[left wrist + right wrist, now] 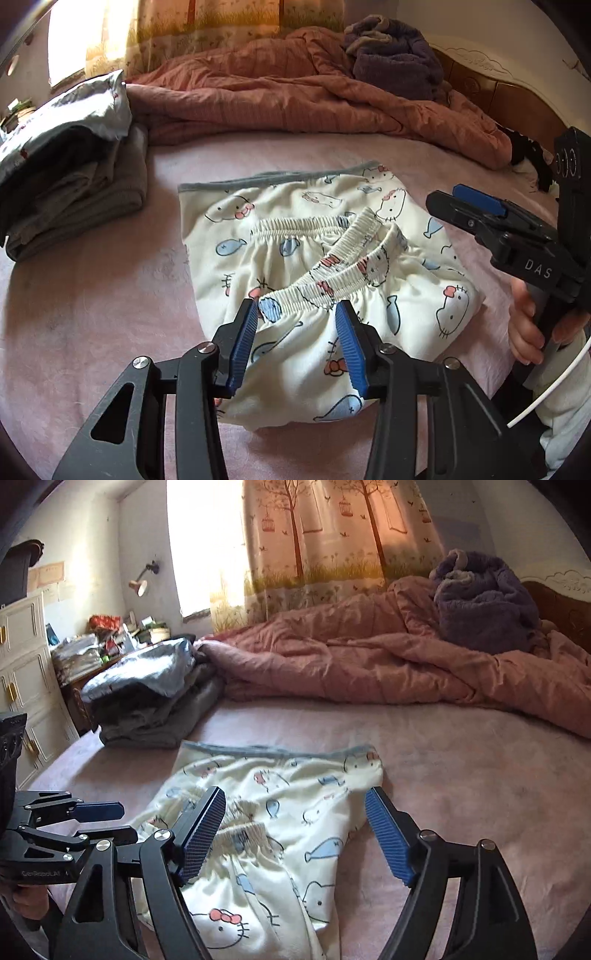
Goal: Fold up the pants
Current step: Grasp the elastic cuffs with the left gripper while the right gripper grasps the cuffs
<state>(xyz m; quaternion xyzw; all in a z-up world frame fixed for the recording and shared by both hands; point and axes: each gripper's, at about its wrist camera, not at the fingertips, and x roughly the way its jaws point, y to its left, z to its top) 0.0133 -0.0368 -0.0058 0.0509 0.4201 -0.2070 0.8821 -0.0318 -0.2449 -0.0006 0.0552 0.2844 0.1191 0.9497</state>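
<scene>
Hovering over the near half of the folded pants [317, 258], the left tongs [297, 314] stand partly spread, their blue pads [243, 343] clear of the cloth, with nothing pinched between them. From this wrist view the elastic waistband [332, 273] lies just beyond the tips, doubled over on top of the bundle. The right tongs [295, 801] are spread wide and also empty; the cream fabric shows between their pads [201, 834] but is not pressed by either one. In the left wrist view the right tongs come in from the right edge, pointing across the pants, with a hand [528, 325] wrapped around the handle below them and a white cable [554, 387] curving past the sleeve.

The pants, cream with cat faces and blue fish and a grey band [280, 177] along the far edge, lie folded into a compact rectangle on the pink sheet of the bed [92, 314]. Just beside them, to the left, sits a stack of folded clothes [74, 184], grey below and pale blue on top. Farther back a rumpled pink quilt [295, 96] stretches across the bed, with a purple garment [395, 55] heaped on it. Behind that hangs a curtain [332, 535] printed with trees and birdcages, and a white cabinet [26, 664] stands at the left in the right wrist view.
</scene>
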